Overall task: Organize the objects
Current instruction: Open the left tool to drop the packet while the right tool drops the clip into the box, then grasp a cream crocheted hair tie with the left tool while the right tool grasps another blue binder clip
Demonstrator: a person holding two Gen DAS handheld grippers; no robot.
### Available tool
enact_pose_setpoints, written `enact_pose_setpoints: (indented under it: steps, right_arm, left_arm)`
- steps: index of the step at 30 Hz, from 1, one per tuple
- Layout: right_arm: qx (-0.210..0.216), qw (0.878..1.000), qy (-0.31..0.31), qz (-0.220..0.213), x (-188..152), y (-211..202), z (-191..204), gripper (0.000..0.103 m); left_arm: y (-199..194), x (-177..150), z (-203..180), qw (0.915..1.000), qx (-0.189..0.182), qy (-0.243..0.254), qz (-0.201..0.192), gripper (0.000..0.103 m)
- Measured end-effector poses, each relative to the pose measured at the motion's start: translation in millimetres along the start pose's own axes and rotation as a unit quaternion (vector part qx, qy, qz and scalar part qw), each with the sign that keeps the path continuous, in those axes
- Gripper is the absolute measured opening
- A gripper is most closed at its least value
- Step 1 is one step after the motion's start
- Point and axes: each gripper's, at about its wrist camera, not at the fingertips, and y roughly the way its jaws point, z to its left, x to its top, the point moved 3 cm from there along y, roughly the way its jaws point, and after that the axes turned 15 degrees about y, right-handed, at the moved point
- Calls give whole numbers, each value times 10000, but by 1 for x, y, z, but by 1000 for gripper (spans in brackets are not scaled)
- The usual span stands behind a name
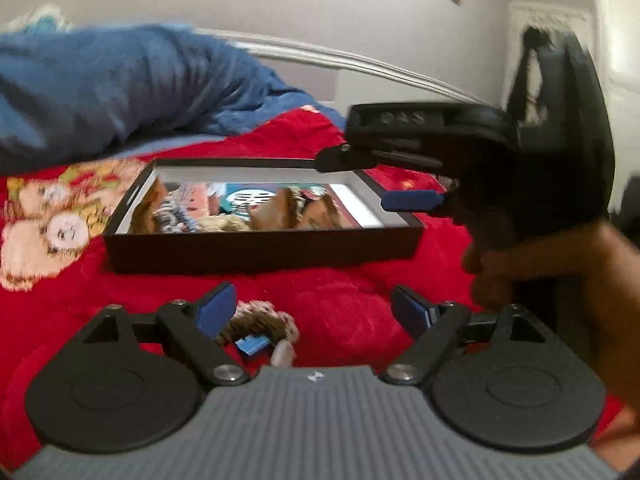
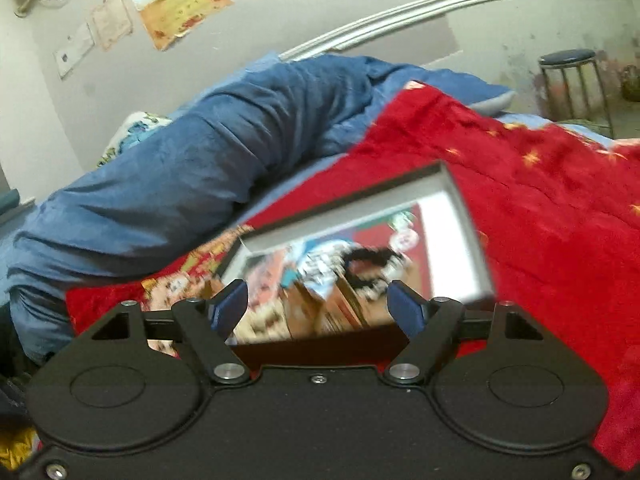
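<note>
Resting on a red blanket point(image 1: 340, 312) spread over the bed, a shallow black box point(image 1: 264, 246) holds a blurred jumble of small objects. The left gripper point(image 1: 316, 312) hovers near it, fingers wide apart and empty, above a small brown braided item point(image 1: 260, 322) on the blanket. The right gripper point(image 2: 318, 306) hangs over the box, fingers spread and empty.

Both wrist views look low and close across the bed — sharing the black box point(image 1: 260, 248) point(image 2: 460, 216).
</note>
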Motion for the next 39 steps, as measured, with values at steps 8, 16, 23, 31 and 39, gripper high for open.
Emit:
enact_pose_setpoints:
  steps: [8,16,23,31,39]
  right_arm:
    - [80,9995,228,-211,7,-18,-13,76]
    - [44,9998,200,-87,5,-12,-10,76]
    - [24,9995,292,-106,5,-14,-16,76]
    - [86,9975,436,554,-6,3,-22,75]
    - [195,9941,361,1008,-20,15,-19,73]
  left_arm:
    - [42,-15,12,9947,53,-335,972,80]
    - [47,-19,16,9942,-219,-403,973,30]
    - [39,-15,4,9957,-539,-103,744,17]
    - [36,-8,5,9978,-331,125,557,19]
    - [35,-10,7,9977,-116,68,661,25]
